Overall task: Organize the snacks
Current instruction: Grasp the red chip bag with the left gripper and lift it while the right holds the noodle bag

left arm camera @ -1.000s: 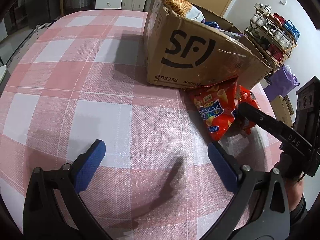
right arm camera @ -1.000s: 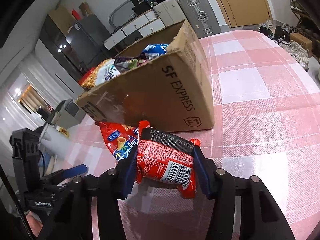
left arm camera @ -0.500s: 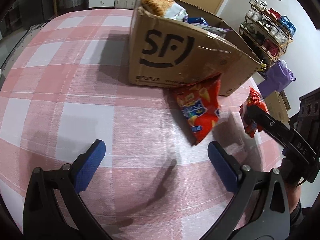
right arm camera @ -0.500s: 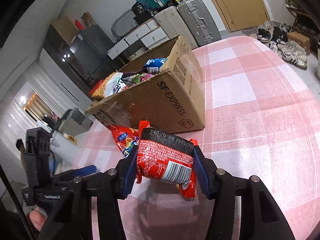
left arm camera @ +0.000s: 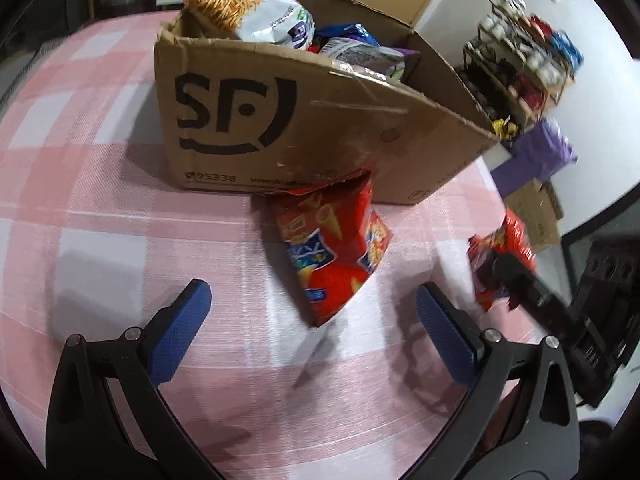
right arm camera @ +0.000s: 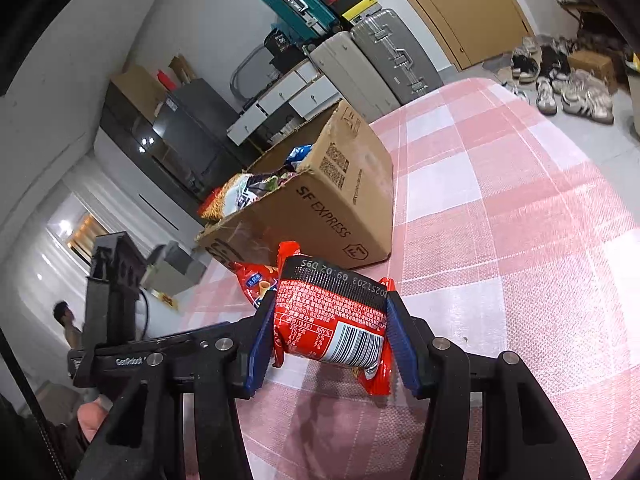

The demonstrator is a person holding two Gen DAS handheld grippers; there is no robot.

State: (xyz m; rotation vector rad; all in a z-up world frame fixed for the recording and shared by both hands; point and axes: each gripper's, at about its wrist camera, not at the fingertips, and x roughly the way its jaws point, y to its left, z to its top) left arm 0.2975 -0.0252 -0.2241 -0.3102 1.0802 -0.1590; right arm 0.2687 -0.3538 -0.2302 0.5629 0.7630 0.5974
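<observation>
Compared with a second ago, the cardboard box (left arm camera: 304,120) looms larger and higher in the left wrist view, and the red noodle packet (right arm camera: 334,322) now hangs well clear of the red chip bag (left arm camera: 334,252) instead of sitting against it.

On the left, the left gripper (left arm camera: 312,320) hovers over the pink checked tabletop (left arm camera: 100,208) with its blue pads spread wide and nothing between them. The chip bag lies just ahead of it, between the pads' line of sight, its top edge touching the foot of the box. The box is packed with snack bags (left arm camera: 248,12) rising above its rim.

Only the right wrist view shows the packet's barcode and printed back, plus the suitcases (right arm camera: 360,48) and shoes (right arm camera: 568,84) beyond the tabletop. Only the left view shows the rack of cups (left arm camera: 524,60).

On the right, the right gripper (right arm camera: 330,330) is clamped on the noodle packet, raised off the tabletop, near the box's corner.
</observation>
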